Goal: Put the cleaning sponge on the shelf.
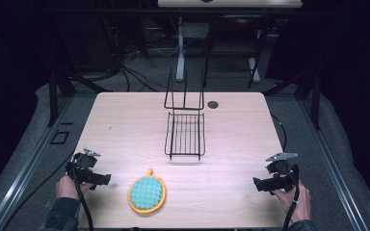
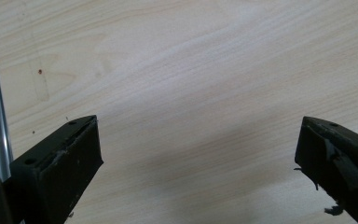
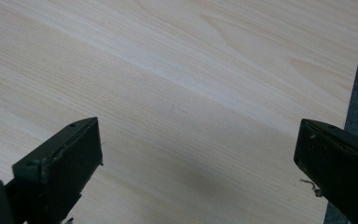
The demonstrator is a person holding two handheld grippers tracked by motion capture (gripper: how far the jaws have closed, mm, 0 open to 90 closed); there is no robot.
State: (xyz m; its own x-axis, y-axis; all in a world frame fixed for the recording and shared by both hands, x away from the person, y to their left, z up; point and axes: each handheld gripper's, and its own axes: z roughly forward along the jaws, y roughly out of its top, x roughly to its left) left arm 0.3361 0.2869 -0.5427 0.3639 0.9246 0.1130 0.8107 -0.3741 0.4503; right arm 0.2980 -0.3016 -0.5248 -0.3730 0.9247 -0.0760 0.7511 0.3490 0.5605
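The left gripper [image 1: 107, 179] and right gripper [image 1: 256, 183] are hovering over the tabletop [image 1: 125, 125] with jaws spread wide and nothing between them. The round teal-and-orange pad [image 1: 147, 194] is lying near the front edge, closer to the left gripper, untouched. The black wire rack [image 1: 185, 135] is standing mid-table, its upright back wires fading into the dark background.

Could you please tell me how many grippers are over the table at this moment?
2. The left gripper is at the near left of the table, beside the round pot holder; the right gripper is at the near right. Both have open, empty jaws.
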